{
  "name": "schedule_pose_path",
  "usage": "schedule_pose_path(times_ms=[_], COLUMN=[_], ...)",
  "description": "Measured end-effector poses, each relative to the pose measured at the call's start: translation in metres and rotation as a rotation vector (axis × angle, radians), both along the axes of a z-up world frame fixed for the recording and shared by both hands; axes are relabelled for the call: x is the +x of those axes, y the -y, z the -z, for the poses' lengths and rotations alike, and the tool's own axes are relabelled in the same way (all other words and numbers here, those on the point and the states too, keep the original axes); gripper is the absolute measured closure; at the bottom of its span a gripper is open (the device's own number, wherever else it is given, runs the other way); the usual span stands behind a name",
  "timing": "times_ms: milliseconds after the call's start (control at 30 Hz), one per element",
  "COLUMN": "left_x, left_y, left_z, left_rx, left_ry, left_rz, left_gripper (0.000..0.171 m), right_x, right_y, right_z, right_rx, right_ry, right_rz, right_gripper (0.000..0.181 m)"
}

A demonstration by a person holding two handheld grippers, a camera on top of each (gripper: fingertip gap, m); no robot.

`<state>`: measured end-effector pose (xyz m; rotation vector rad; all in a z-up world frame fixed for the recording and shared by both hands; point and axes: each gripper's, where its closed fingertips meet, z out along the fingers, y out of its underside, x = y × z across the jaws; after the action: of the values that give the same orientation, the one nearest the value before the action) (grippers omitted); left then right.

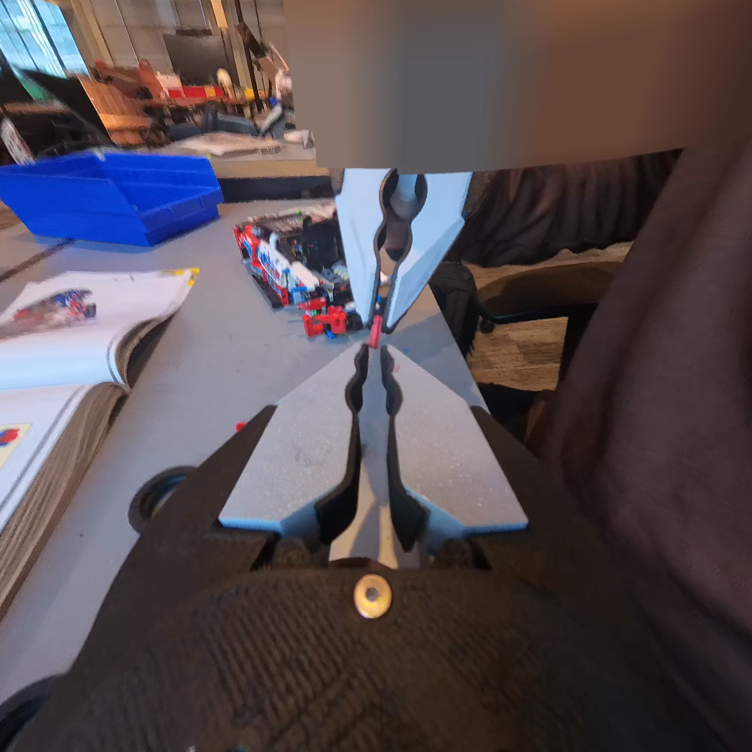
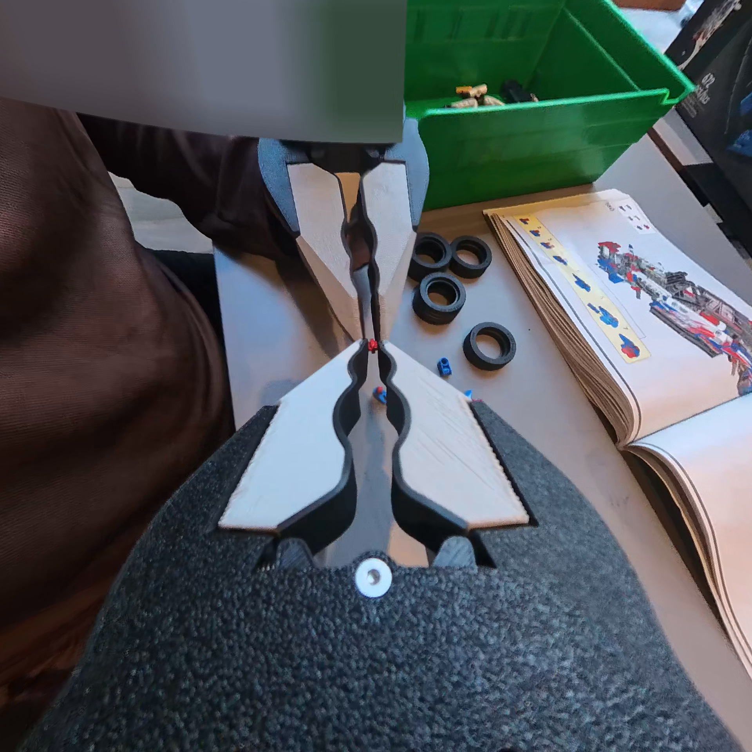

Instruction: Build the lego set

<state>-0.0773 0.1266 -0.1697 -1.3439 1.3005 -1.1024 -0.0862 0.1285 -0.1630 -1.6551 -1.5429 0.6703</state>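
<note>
Both hand-held grippers meet tip to tip above the worktop (image 2: 529, 407). The right hand-held gripper (image 2: 371, 346) and left hand-held gripper (image 1: 373, 346), nearly closed, pinch one tiny red peg (image 1: 375, 329) at opposite ends. It looks light, rigid and slippery; hold it squarely by the ends.

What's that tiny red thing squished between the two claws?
A small red Lego piece sits between the left claw and the right claw, tip to tip; both pinch it. The right wrist view shows it best.
</note>
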Motion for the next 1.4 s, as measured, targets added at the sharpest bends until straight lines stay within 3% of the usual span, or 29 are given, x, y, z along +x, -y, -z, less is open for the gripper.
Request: schedule_pose_path(times_ms=[100,233,467,633,833,900,1000,1133,1400], left_x=[-0.006,-0.01,-0.008,-0.006,-0.005,-0.007,-0.005,0.0,0.003], left_y=[-0.013,-0.012,-0.014,-0.024,-0.027,-0.026,-0.026,-0.03,-0.023], left_z=[0.024,0.05,0.095,0.098,0.098,0.096,0.096,0.098,0.098], left_rx=[-0.119,-0.239,-0.206,-0.133,-0.124,-0.162,-0.185,-0.126,-0.076], left_ry=[-0.136,-0.26,-0.564,-0.593,-0.596,-0.586,-0.578,-0.595,-0.6], left_rz=[-0.053,-0.075,-0.128,-0.151,-0.066,-0.052,-0.061,-0.086,0.025], left_gripper=[0.147,0.147,0.145,0.169,0.168,0.153,0.149,0.167,0.167], right_x=[0.007,0.013,0.013,0.013,0.014,0.015,0.015,0.015,0.014], right_y=[-0.006,-0.011,-0.02,-0.019,-0.022,-0.023,-0.026,-0.028,-0.024], right_z=[0.013,0.036,0.06,0.072,0.079,0.079,0.079,0.082,0.083], right_rx=[-0.007,-0.056,-0.096,-0.106,-0.111,-0.11,-0.112,-0.111,-0.094], right_ry=[0.072,0.14,0.183,0.2,0.196,0.195,0.197,0.201,0.234], right_rz=[0.029,0.055,0.07,0.068,0.073,0.076,0.082,0.081,0.048], right_gripper=[0.177,0.177,0.177,0.177,0.177,0.177,0.177,0.177,0.177])
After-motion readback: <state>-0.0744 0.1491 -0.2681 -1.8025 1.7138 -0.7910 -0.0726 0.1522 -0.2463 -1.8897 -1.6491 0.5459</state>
